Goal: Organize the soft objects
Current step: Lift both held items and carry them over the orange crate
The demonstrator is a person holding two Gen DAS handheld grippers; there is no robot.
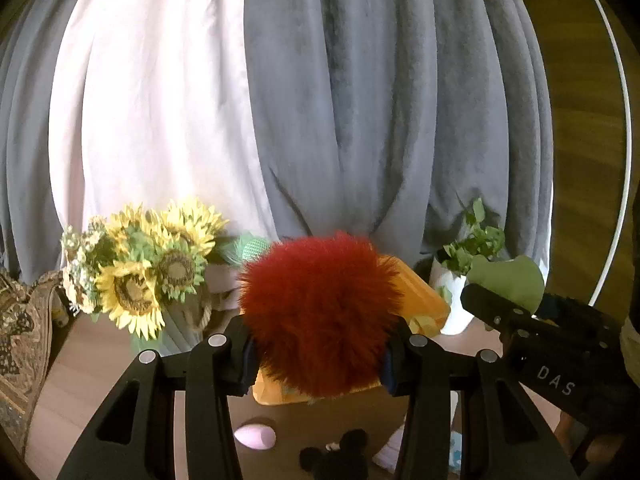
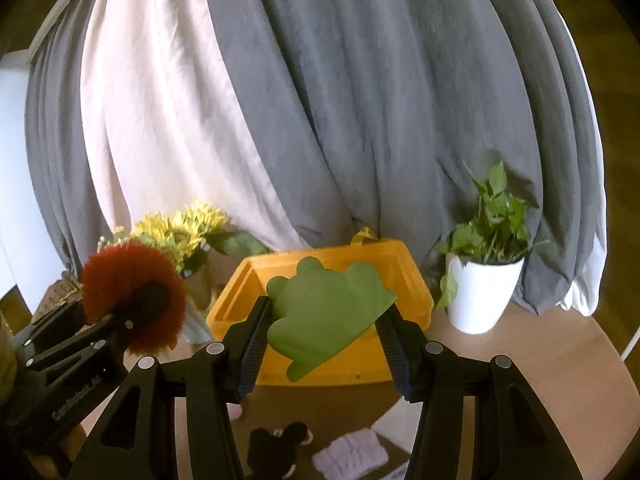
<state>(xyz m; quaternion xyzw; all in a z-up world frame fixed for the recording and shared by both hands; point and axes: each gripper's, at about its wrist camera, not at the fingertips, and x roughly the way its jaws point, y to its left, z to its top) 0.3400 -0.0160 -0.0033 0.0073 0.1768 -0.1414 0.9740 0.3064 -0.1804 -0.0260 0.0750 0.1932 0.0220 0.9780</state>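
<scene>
A fluffy red pom-pom (image 1: 318,312) fills the space between the fingers of my left gripper (image 1: 320,364), which is shut on it above the table. In the right wrist view the same pom-pom (image 2: 132,296) shows at the left on the left gripper. My right gripper (image 2: 326,344) is shut on a flat green frog-shaped soft piece (image 2: 324,316), held up in front of the orange bin (image 2: 240,292). In the left wrist view that green piece (image 1: 508,280) shows at the right. A black plush toy (image 2: 276,444), a pink egg-shaped thing (image 1: 255,436) and a lilac cloth (image 2: 352,460) lie on the table below.
Grey and white curtains (image 2: 360,100) hang behind the table. A sunflower bouquet (image 1: 148,268) stands left of the bin, and a white pot with a green plant (image 2: 480,288) stands right of it. A patterned fabric (image 1: 20,332) lies at the far left.
</scene>
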